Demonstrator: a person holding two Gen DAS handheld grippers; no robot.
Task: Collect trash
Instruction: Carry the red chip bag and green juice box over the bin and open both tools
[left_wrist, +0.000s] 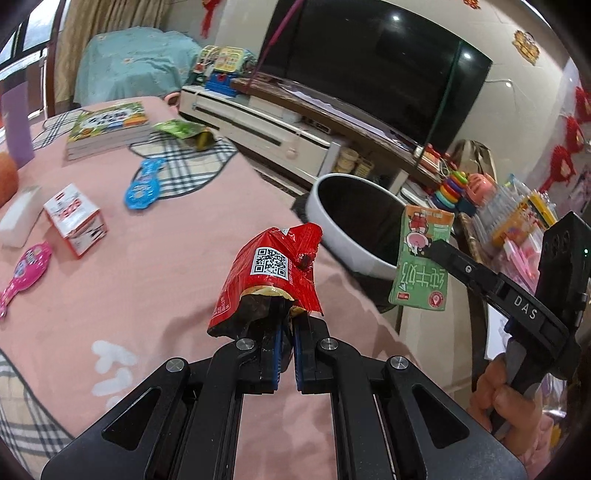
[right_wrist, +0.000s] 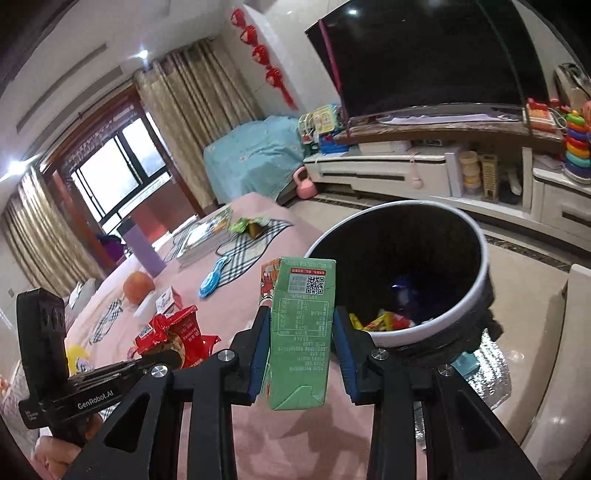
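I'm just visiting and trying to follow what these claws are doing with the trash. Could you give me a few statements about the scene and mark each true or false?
1. The left claw is clamped on a red wrapper. True.
2. The right claw holds a blue comb. False: it grips a green milk carton.
3. The bin beside the bed is empty. False: wrappers already lie at its bottom.
4. A green snack bag lies on the bed near the books. True.
5. The TV is showing a programme. False: its screen is dark.
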